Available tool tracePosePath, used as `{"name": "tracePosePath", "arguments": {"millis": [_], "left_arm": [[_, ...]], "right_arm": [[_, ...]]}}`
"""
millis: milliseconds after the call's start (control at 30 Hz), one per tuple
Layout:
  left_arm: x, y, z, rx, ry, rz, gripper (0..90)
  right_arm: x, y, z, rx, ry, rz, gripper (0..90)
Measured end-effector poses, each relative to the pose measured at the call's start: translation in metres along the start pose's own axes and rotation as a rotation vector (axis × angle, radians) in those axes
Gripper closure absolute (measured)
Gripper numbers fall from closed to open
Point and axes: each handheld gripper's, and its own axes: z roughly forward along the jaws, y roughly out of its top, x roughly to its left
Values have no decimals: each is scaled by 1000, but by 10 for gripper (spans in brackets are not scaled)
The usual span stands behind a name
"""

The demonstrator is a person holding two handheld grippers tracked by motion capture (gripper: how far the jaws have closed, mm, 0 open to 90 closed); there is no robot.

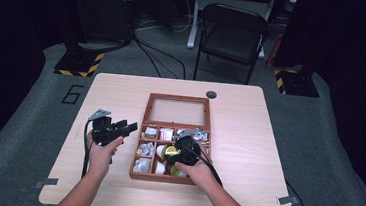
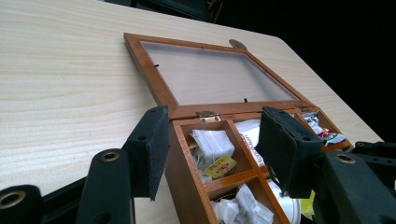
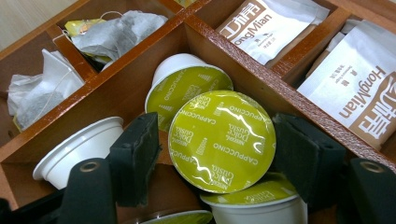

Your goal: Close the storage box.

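Two jaws of my right gripper (image 3: 219, 154) straddle a capsule (image 3: 222, 141), unpinched; lifting remains; left gripper (image 2: 212, 154) spread beside box (image 2: 180, 154).

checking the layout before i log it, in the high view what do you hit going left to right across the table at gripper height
left gripper → wooden box, at its left wall → right gripper, over the box's coffee capsules → bare table out to its right edge
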Motion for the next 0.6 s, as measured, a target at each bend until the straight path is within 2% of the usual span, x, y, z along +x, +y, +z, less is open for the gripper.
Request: {"name": "tracePosePath", "arguments": {"millis": [133,167,333,533,600], "left_arm": [[1,0,-1,-1,1,-5,433],[1,0,-1,1,2,-4,433],[2,0,-2,-1,3,-1,433],[2,0,-1,1,5,-2,433],[2,0,-1,1,5,-1,433]], "right_arm": [[0,1,1,15,0,-10,343],[1,1,2,10,-6,4,357],[-1,1,2,14,-7,-10,369],[-1,1,1,-1,1,-1,386],[-2,1,-1,-15,8,5,466]]}}
